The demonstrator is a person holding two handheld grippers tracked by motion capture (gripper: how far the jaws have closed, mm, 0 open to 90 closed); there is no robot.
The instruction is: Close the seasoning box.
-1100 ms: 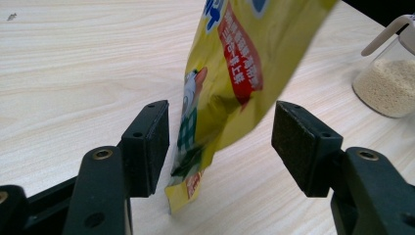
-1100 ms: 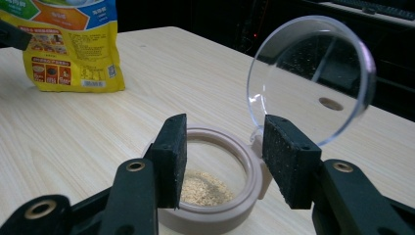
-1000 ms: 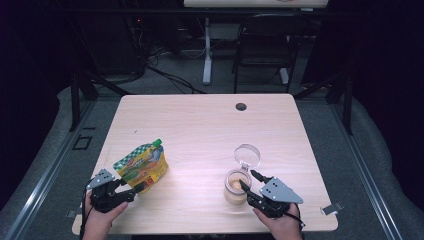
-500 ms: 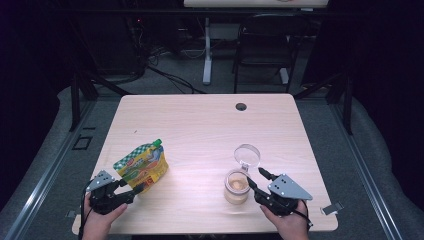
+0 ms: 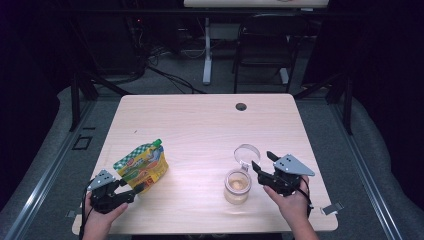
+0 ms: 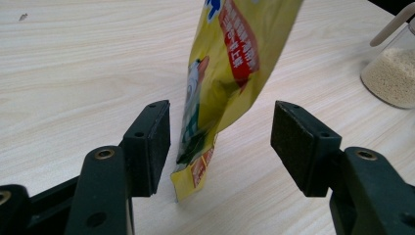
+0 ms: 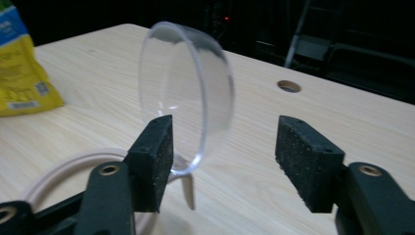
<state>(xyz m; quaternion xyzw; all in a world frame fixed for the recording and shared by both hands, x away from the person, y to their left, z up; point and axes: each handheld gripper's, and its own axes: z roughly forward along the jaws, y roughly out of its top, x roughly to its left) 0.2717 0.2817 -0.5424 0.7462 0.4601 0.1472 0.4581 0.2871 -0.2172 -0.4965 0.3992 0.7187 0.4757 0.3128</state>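
Left hand-held gripper [image 5: 131,189] at the bench's [image 5: 200,125] seven-o'clock corner, jaws apart, straddling the lower corner of a yellow pouch [image 5: 142,164] without clamping it. Right hand-held gripper [image 5: 264,162] at five o'clock, jaws apart beside the clear lid [image 5: 246,154], which stands hinged open above a glass jar [image 5: 237,186] of pale grains. A round hole [image 5: 241,106] lies toward twelve o'clock.

Left hand-held gripper [image 5: 131,188] and right hand-held gripper [image 5: 264,161] rest low near the table's front edge, jaws apart.
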